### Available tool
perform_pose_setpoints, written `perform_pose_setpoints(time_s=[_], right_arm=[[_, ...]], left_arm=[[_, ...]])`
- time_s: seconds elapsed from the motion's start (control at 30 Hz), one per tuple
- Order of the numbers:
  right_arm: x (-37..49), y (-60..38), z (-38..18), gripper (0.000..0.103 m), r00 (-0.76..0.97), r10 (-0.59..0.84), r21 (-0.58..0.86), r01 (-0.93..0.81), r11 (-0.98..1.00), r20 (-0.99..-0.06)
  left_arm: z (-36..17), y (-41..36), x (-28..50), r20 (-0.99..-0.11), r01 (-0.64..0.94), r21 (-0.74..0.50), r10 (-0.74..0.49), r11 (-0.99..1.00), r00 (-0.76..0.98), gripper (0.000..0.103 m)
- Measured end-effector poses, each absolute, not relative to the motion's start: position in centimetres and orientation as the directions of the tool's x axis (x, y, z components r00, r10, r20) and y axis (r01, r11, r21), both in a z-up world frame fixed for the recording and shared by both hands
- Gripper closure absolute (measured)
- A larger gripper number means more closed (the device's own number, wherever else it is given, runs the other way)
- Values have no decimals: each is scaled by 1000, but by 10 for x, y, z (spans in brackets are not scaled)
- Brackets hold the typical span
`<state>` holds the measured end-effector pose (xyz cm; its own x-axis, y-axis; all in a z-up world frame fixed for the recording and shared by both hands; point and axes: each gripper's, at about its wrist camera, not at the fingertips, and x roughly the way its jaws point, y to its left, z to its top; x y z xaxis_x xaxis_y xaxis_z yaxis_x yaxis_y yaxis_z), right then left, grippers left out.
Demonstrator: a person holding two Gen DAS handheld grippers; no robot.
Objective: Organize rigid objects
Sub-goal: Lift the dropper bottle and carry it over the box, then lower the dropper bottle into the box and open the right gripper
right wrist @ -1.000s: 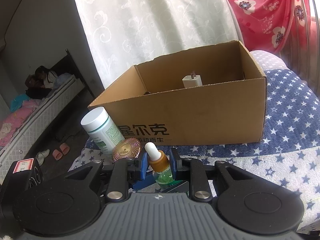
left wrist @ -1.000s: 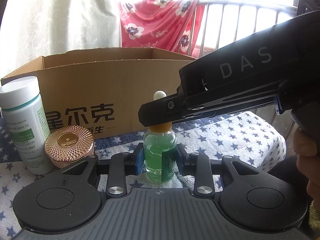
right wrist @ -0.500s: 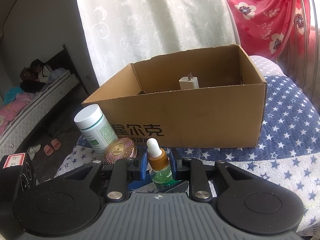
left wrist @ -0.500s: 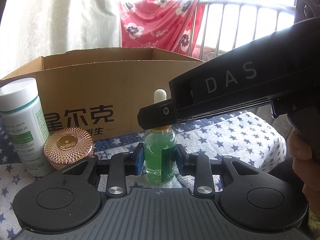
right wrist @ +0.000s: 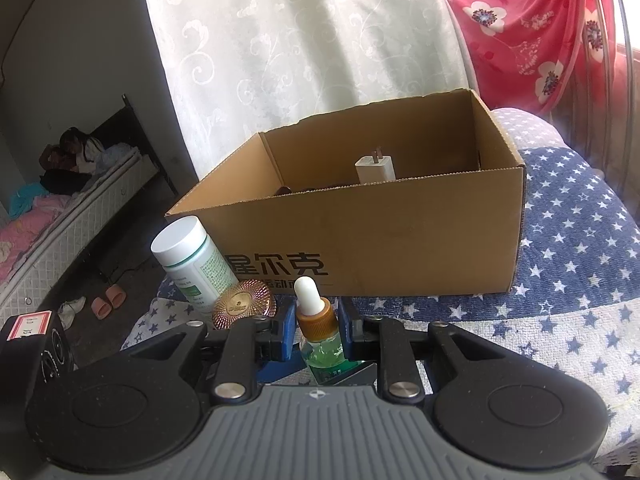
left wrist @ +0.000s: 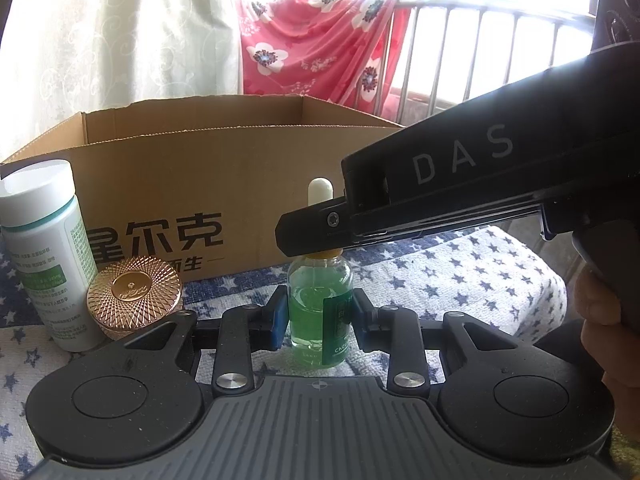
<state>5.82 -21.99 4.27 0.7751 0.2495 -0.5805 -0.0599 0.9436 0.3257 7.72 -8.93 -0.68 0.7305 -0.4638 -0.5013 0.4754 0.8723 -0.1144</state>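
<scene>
A small dropper bottle (left wrist: 316,304) of green liquid, with an amber collar and a white bulb, stands upright on the star-patterned cloth (left wrist: 460,280). My left gripper (left wrist: 320,322) is shut on its glass body, a blue pad on each side. My right gripper (right wrist: 317,334) is shut on the amber collar of the same bottle (right wrist: 318,320). In the left wrist view its black finger (left wrist: 312,232) reaches in from the right and hides the collar. An open cardboard box (right wrist: 400,232) stands just behind the bottle.
A white pill bottle (left wrist: 44,248) and a rose-gold round jar (left wrist: 134,300) stand left of the dropper bottle, before the box. A white charger (right wrist: 376,168) lies inside the box. A hand (left wrist: 604,320) holds the right gripper. A bed (right wrist: 60,220) stands far left, below the cloth's edge.
Both grippers keep their hold on the dropper bottle. In the left wrist view the right gripper's body has sunk slightly; the bottle stays where it was.
</scene>
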Motion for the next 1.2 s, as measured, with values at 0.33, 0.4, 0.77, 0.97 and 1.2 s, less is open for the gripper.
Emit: perform_pose_setpoints(time_s=[0.33,0.4,0.77,0.97,1.2], right_arm=[[50,-219,50,79,787,249,325,-66,944,-565],[48,-219,52,79,789,249,325,-67,943,-561],[46,-219,90,79,823,256,318,-98,943,-507],[60,-220,136,79,854,266,279,-150,949,-446],[127,-247,165,79,833,269,292,-137,947,-483]], left_arm=[[1,-91,65,-488,476,-104,-462,873,741,72],[2,-91,62,-486,476,-102,-461,873,742,72],[40,-86,58,-439,494,-88,-479,865,760,72],[86,-83,71,-385,511,-48,-488,858,783,72],[124,-91,136,-450,549,-70,-517,833,728,72]])
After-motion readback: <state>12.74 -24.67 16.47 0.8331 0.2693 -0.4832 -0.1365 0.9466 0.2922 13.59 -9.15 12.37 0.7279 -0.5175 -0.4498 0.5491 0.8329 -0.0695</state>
